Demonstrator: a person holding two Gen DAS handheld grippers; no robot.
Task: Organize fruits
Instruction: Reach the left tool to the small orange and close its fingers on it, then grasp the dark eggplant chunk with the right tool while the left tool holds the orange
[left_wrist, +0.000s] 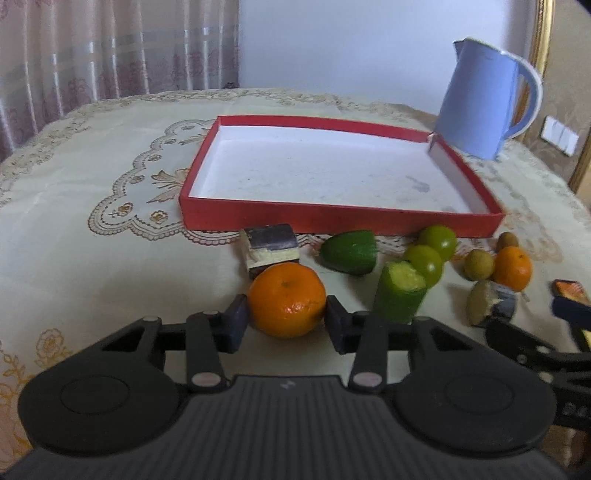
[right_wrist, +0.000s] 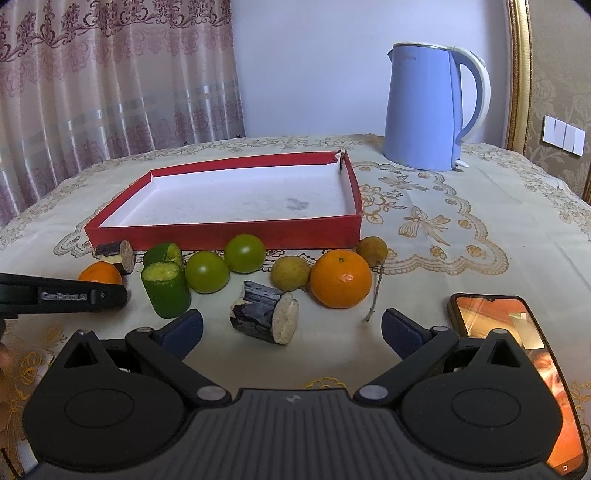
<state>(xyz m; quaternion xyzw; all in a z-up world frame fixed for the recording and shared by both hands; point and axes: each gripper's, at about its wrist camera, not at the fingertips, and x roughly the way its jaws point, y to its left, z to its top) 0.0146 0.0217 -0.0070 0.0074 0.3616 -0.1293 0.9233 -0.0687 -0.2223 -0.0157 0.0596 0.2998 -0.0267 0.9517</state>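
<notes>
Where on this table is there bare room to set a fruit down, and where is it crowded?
The red tray holds nothing inside. Bare cloth lies between the tray and the blue kettle, and left of the tray. It is crowded along the tray's near wall, from the eggplant piece to the phone.

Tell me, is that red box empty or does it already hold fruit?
Empty. The red box shows only its bare white floor in both views; all the fruit lies on the tablecloth in front of it.

- The left gripper (left_wrist: 287, 320) points downward at a slant, its dark pads (left_wrist: 236, 322) pressed against both sides of an orange (left_wrist: 287, 300).
- The right gripper (right_wrist: 291, 328) also tilts downward, its blue fingers (right_wrist: 184, 328) spread wide with nothing between them.
</notes>
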